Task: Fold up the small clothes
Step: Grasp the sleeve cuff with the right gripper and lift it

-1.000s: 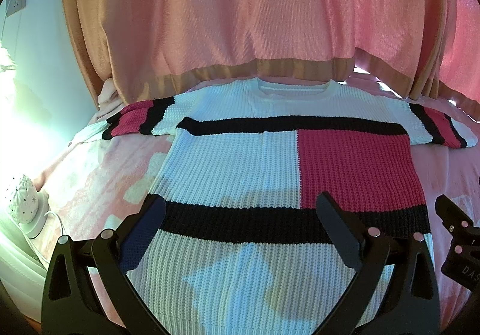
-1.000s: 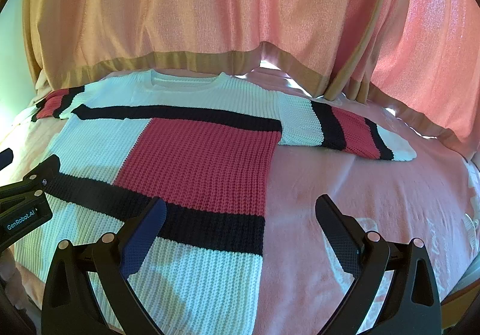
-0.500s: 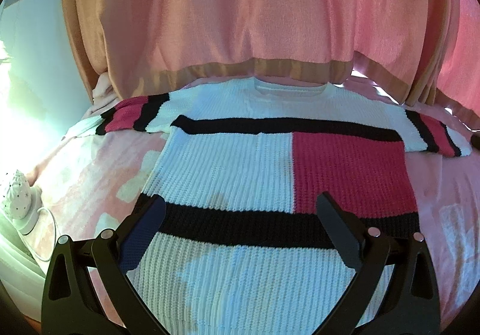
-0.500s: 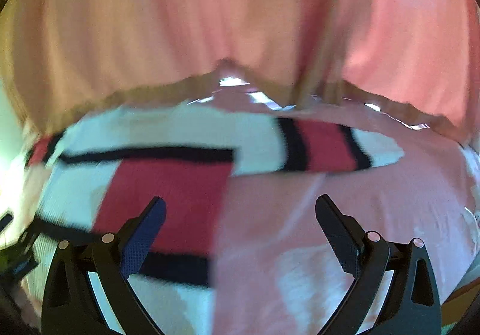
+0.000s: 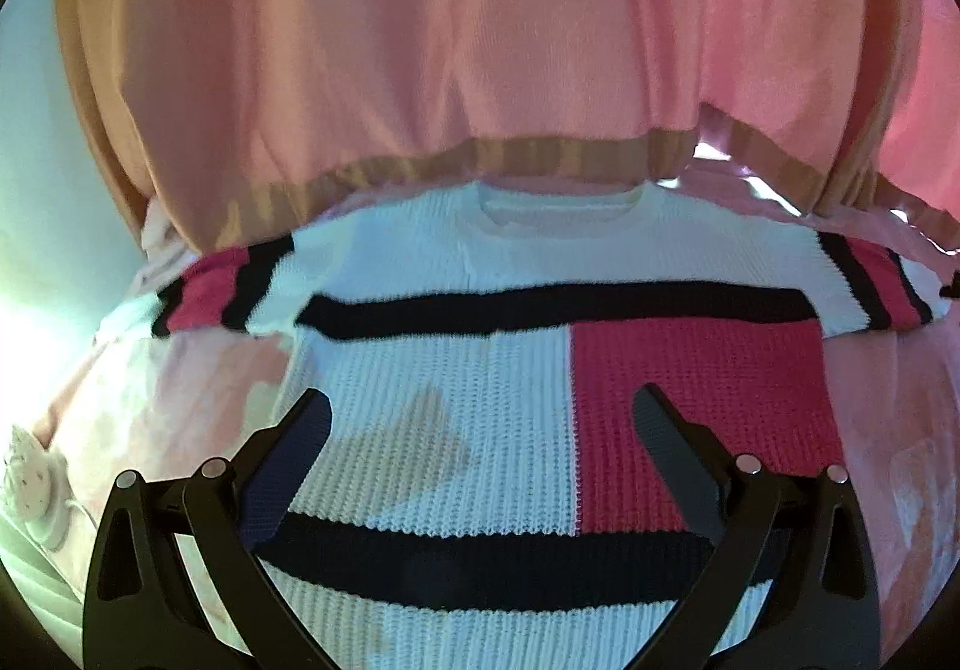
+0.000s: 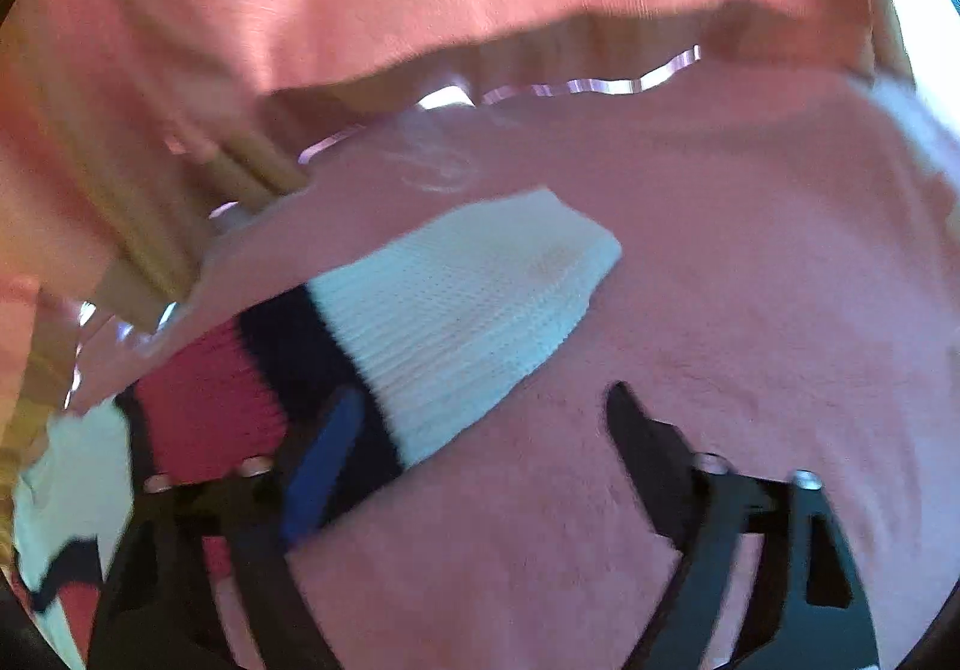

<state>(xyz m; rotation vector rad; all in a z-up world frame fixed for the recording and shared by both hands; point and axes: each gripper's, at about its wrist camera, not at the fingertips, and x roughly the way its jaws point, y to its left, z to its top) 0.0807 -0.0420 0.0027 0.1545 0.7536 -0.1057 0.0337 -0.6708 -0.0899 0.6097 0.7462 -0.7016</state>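
A knitted sweater [image 5: 450, 370] in white, black and red blocks lies flat on a pink bed cover, neck toward the curtain. My left gripper [image 5: 480, 430] hovers open over its middle, nothing between the fingers. In the right wrist view the sweater's right sleeve [image 6: 456, 310] stretches out, with a white cuff, a black band and a red band. My right gripper [image 6: 486, 430] hangs just above the sleeve's near edge, its jaws closing. The blue-padded fingertip [image 6: 324, 460] is over the black band, the other is over bare cover. The pads do not press on cloth.
A pink curtain with a tan hem [image 5: 480, 166] hangs right behind the bed. A small white lamp-like object with a cord [image 5: 36, 484] sits at the bed's left edge. The pink bed cover [image 6: 750, 280] spreads wide to the right of the sleeve.
My right gripper swept right and rolled, from over the sweater's body to the right sleeve, and its jaws have narrowed. My left gripper slid forward over the sweater.
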